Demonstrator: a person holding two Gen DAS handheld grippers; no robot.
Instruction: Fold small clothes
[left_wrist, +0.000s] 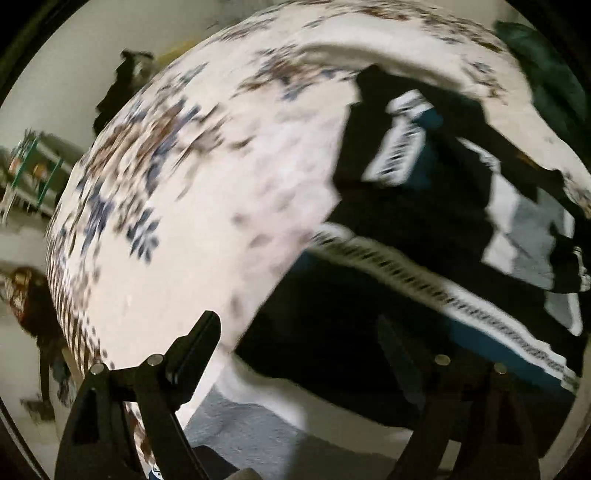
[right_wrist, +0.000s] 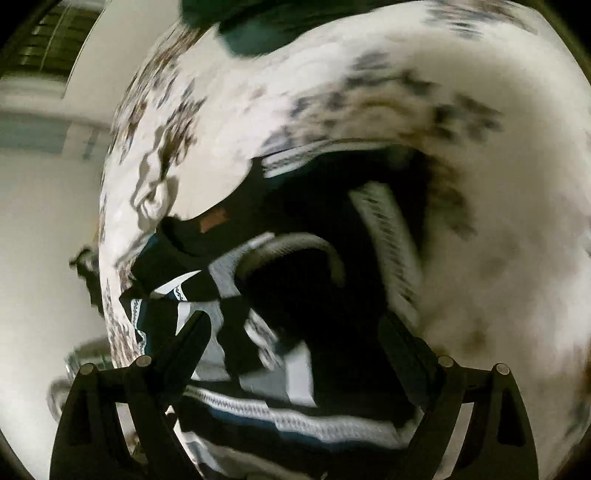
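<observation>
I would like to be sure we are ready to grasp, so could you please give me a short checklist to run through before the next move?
1. Left gripper fingers apart and holding nothing: ok.
2. Right gripper fingers apart and holding nothing: ok.
3. Dark garments with white patterned bands in reach ahead of both grippers: ok.
4. One single garment singled out from the pile: cannot tell; the pictures are blurred and the pieces overlap.
5. Free space on the white flower-print bedspread for folding: ok, left of the pile.
6. Dark green cloth at the far edge apart from the pile: ok.
</observation>
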